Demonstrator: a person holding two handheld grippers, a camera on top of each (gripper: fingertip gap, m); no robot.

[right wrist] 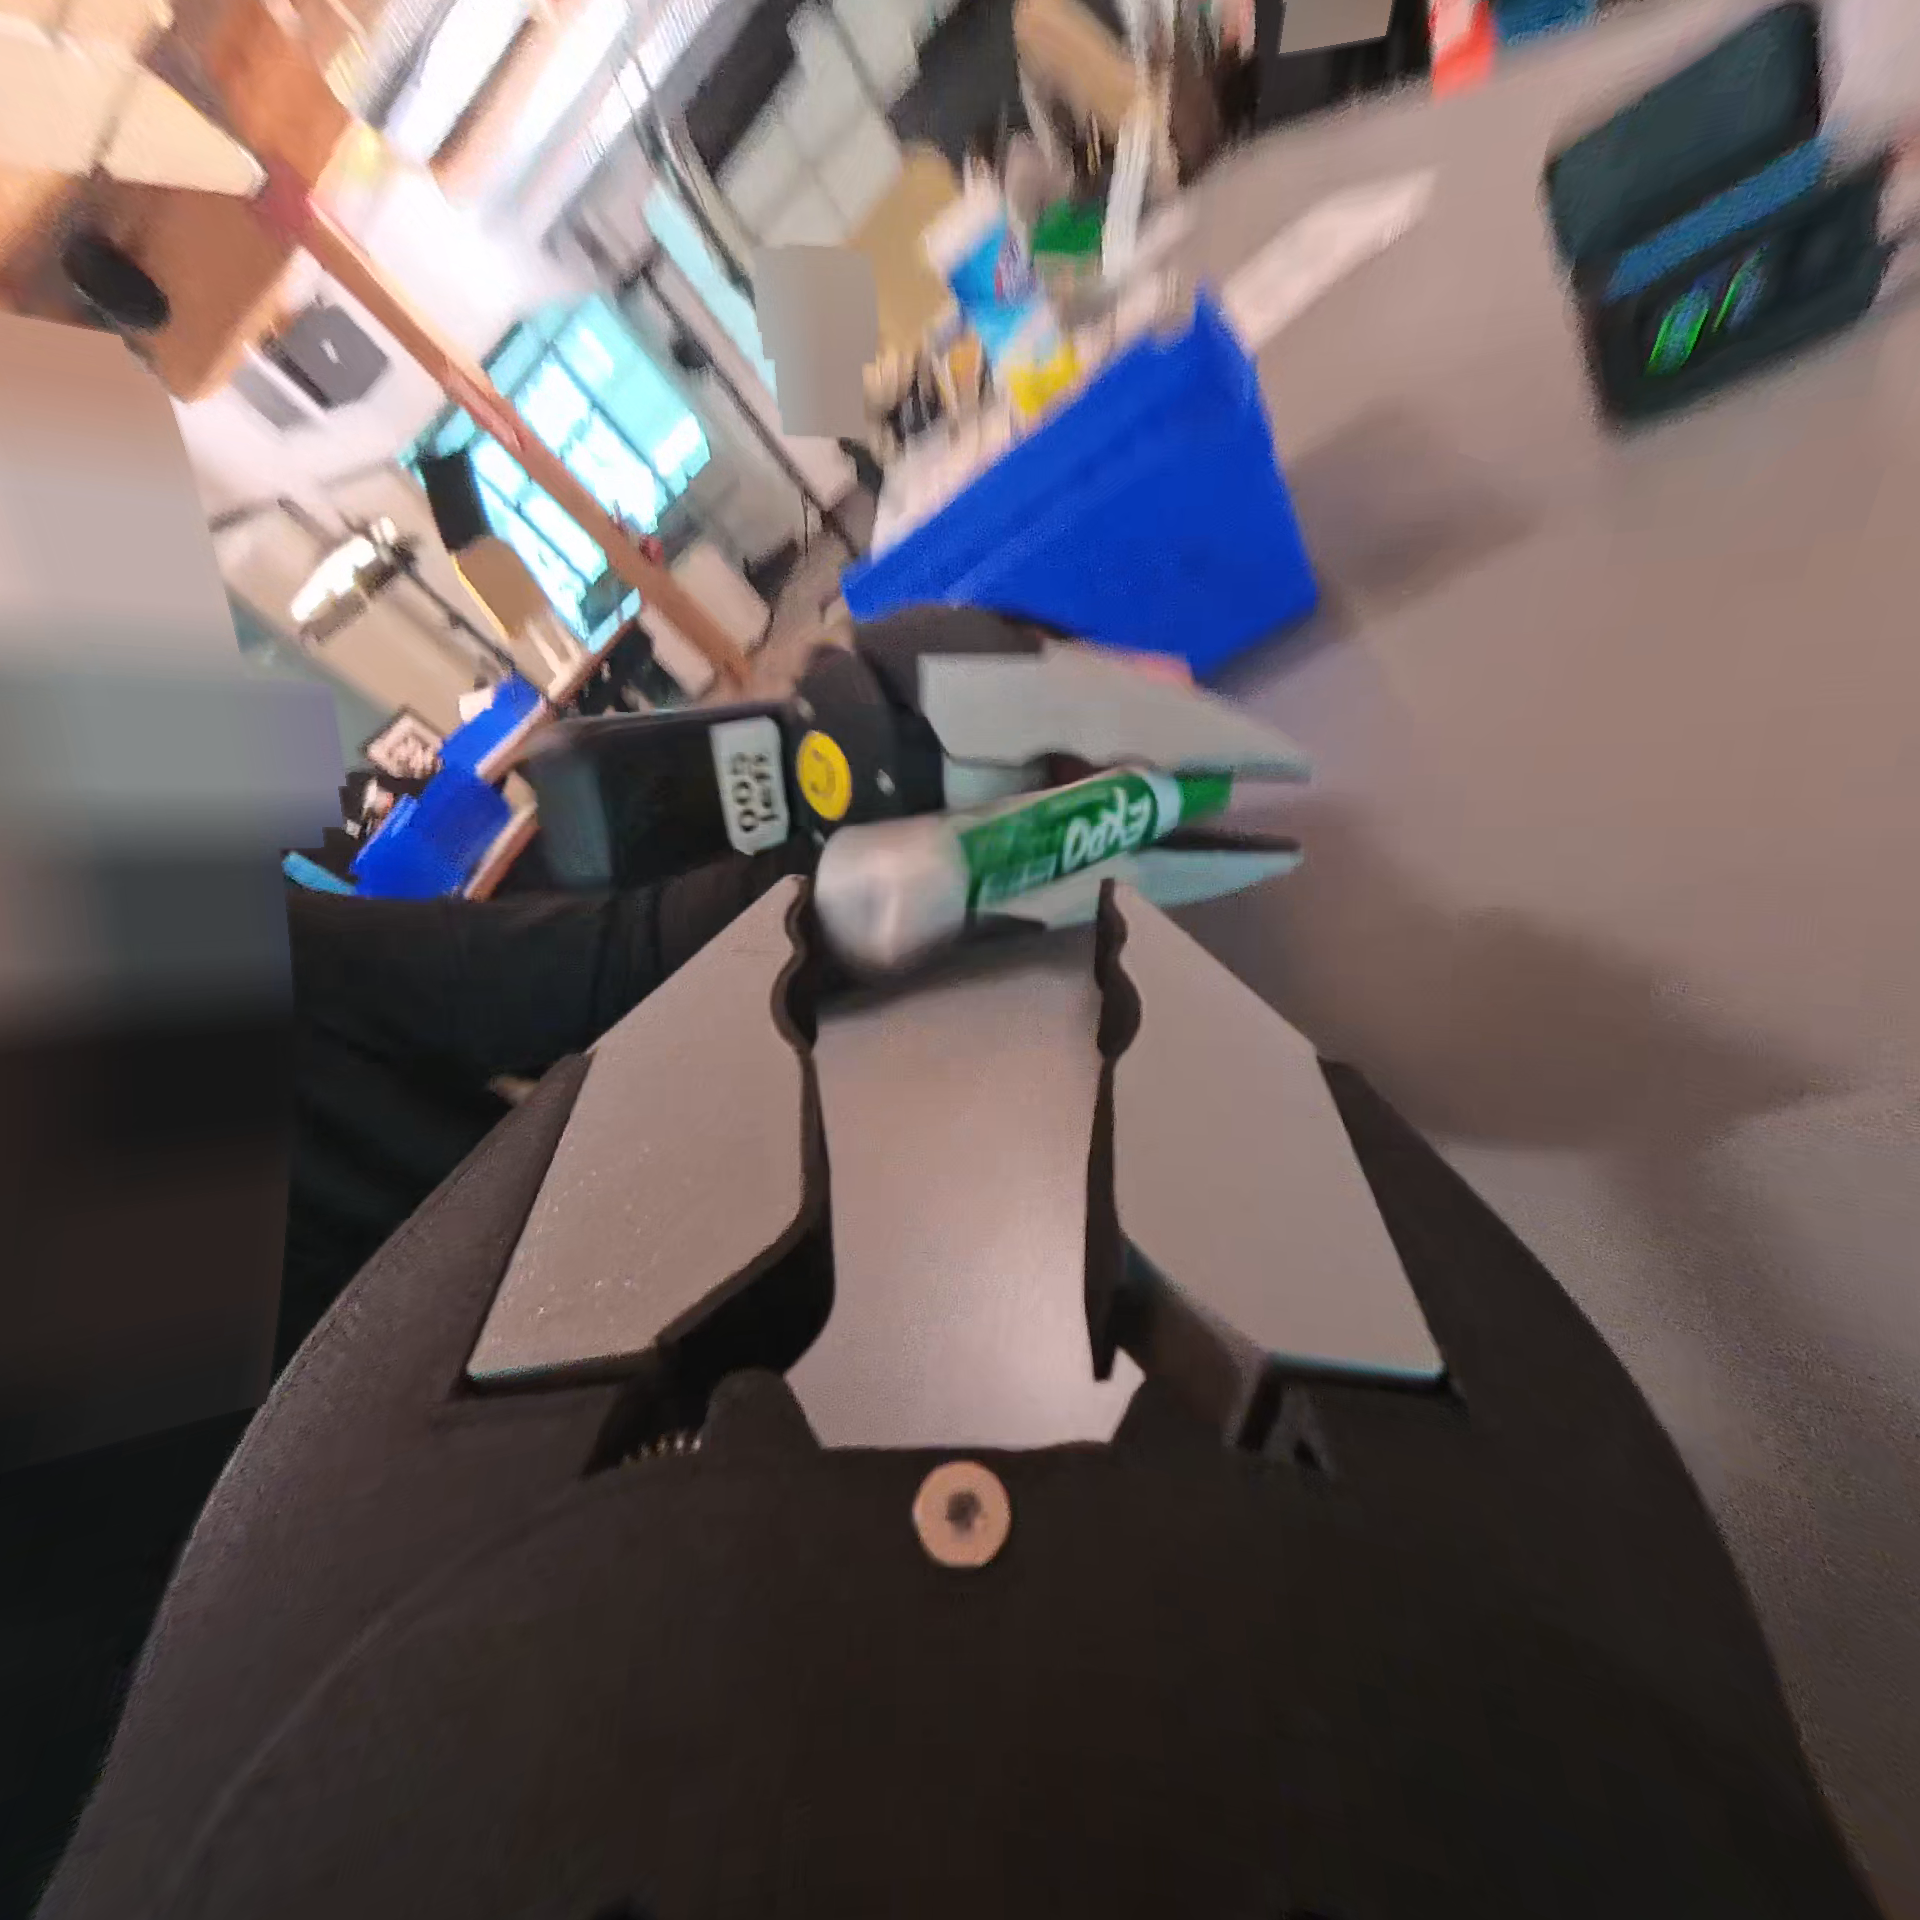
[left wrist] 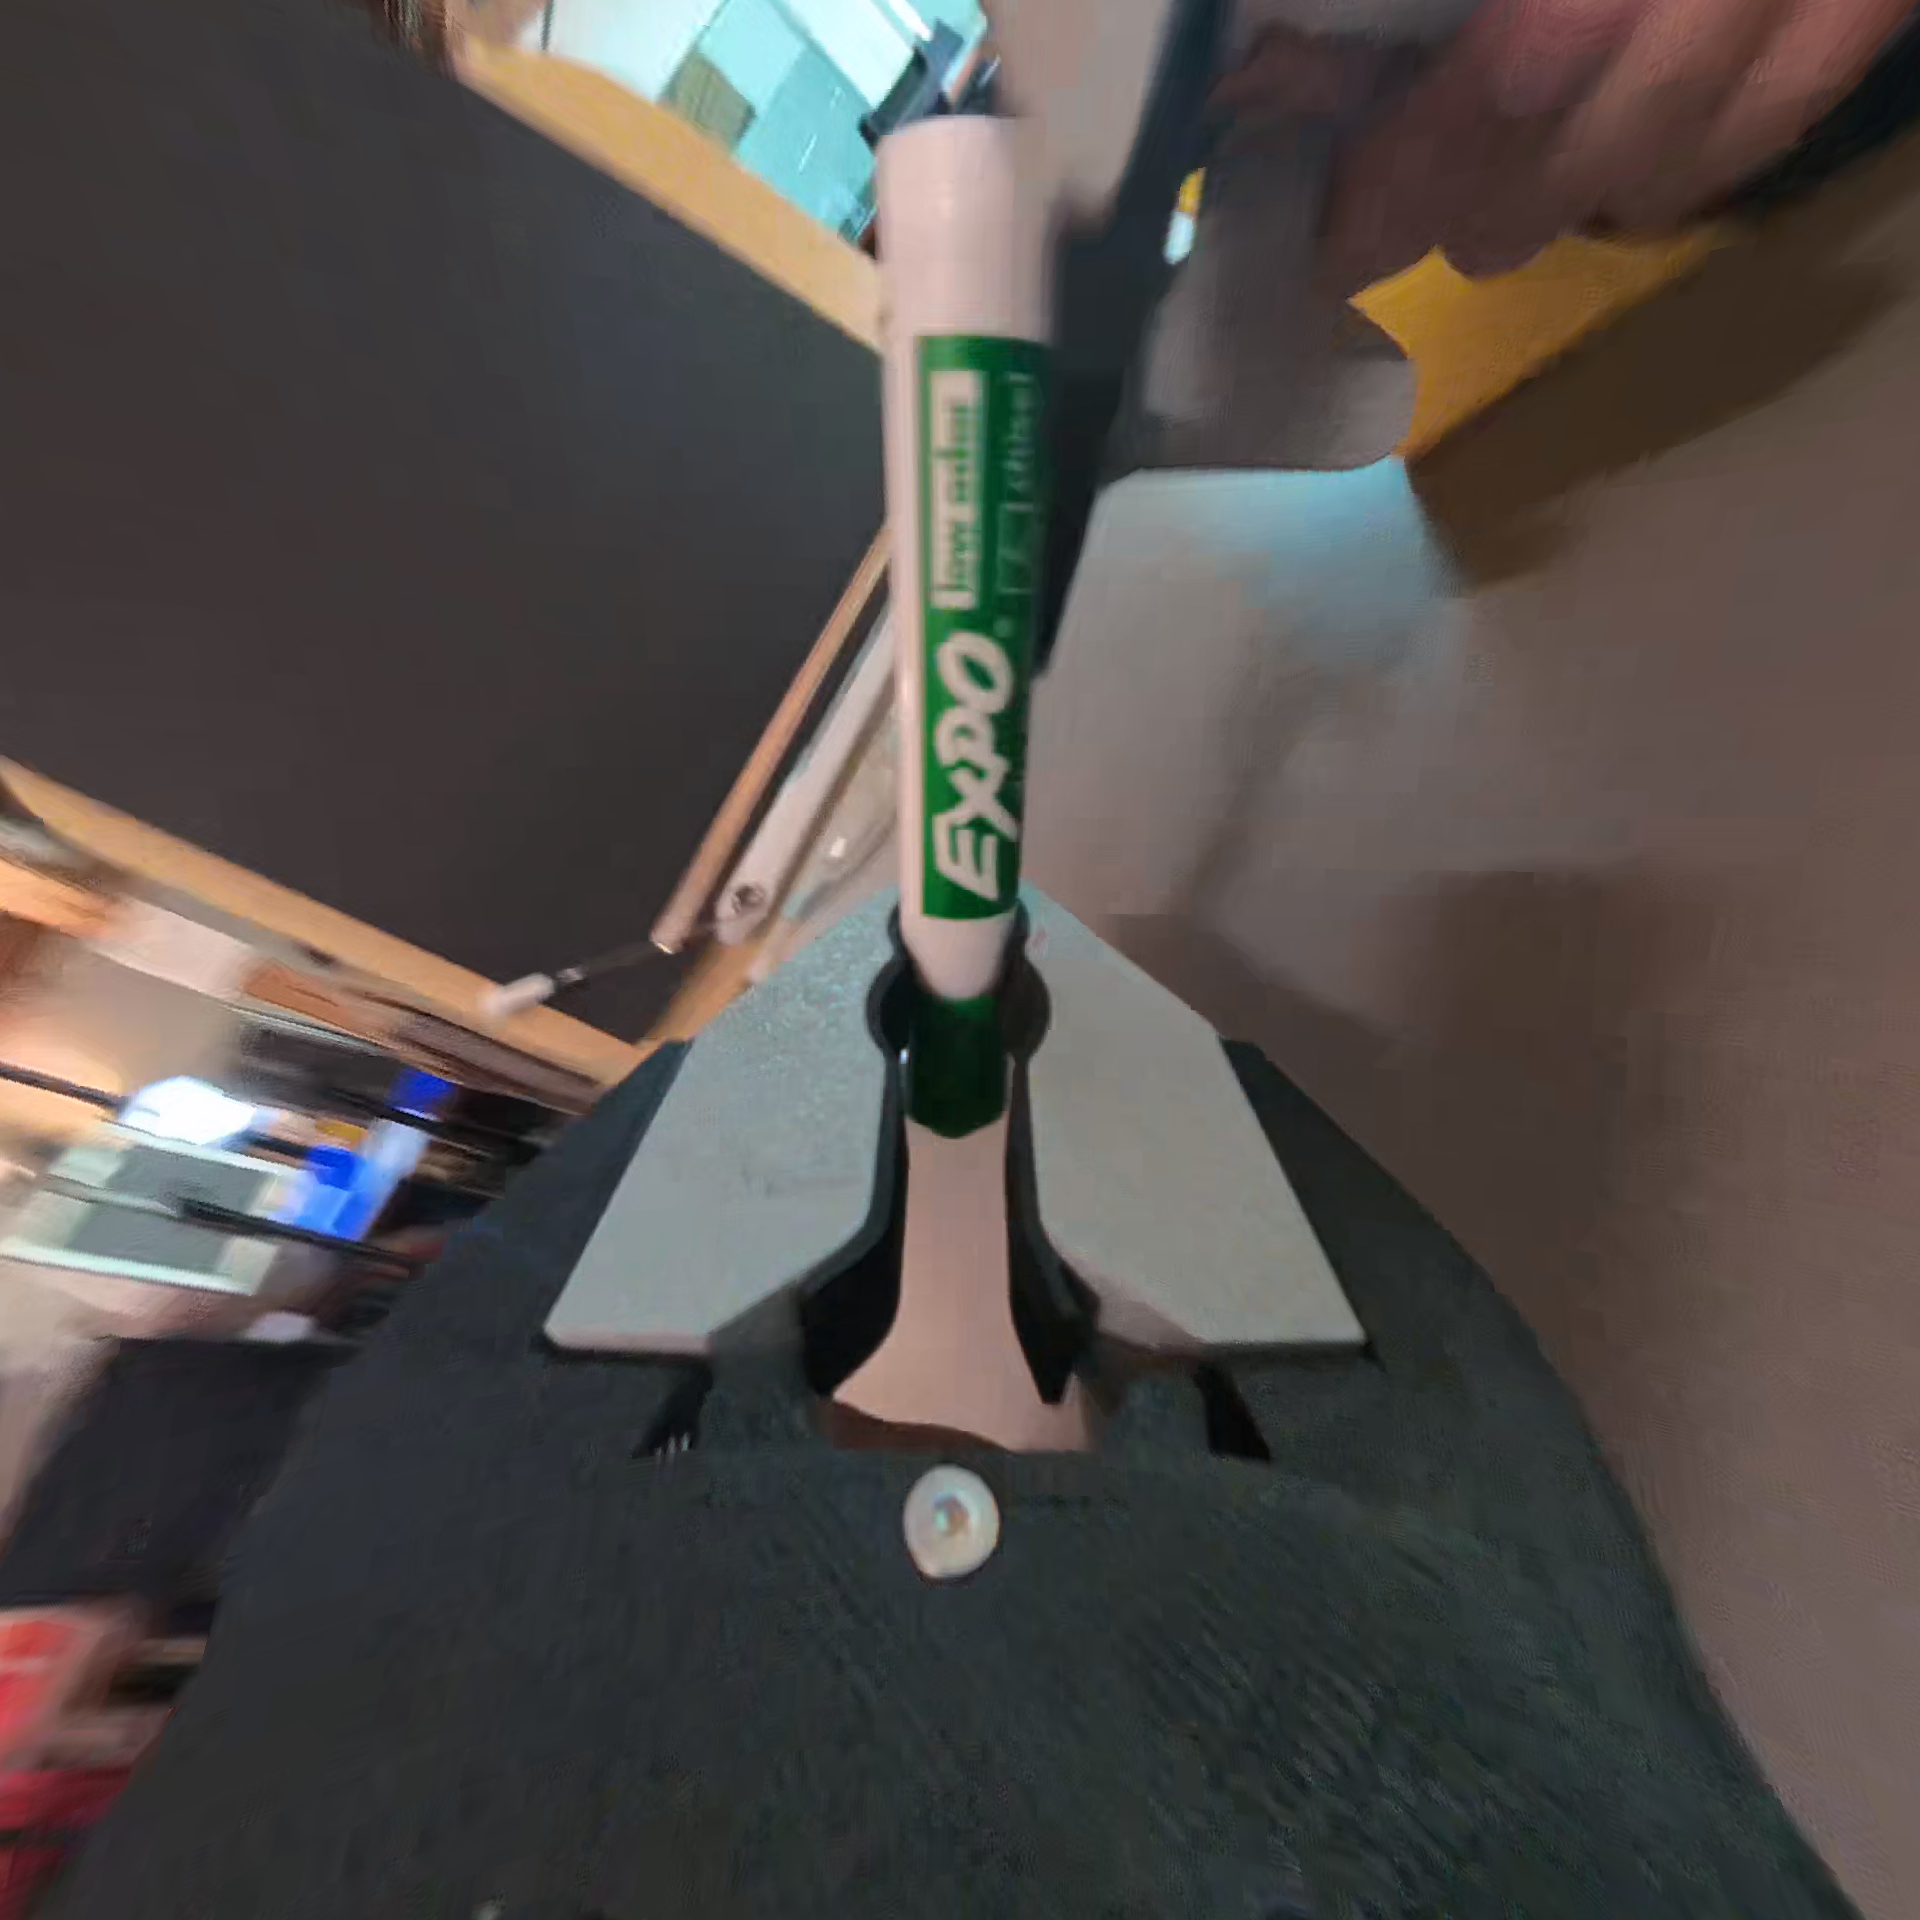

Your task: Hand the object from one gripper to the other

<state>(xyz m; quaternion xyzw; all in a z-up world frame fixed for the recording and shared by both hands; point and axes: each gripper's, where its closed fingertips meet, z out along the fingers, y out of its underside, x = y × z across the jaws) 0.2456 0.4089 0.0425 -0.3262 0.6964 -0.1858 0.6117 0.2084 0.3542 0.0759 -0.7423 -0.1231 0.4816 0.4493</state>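
Observation:
A white marker (left wrist: 961, 582) with a green label and a green cap sticks out forward from my left gripper (left wrist: 958, 977), which is shut on its capped end. In the right wrist view the same marker (right wrist: 997, 852) lies nearly level, held by the left gripper (right wrist: 1226, 800) beyond it. My right gripper (right wrist: 951, 925) is open and empty. The marker's free white end sits just past the right fingertips, level with the gap between them. The right gripper shows blurred at the top right of the left wrist view (left wrist: 1278, 343), past the marker's tip.
A grey table top (right wrist: 1558, 831) lies below. A blue bin (right wrist: 1122, 499) with clutter stands behind the left gripper, and a dark pouch (right wrist: 1704, 239) lies at the far right. A dark panel with a wooden frame (left wrist: 364, 468) fills the left of the left wrist view.

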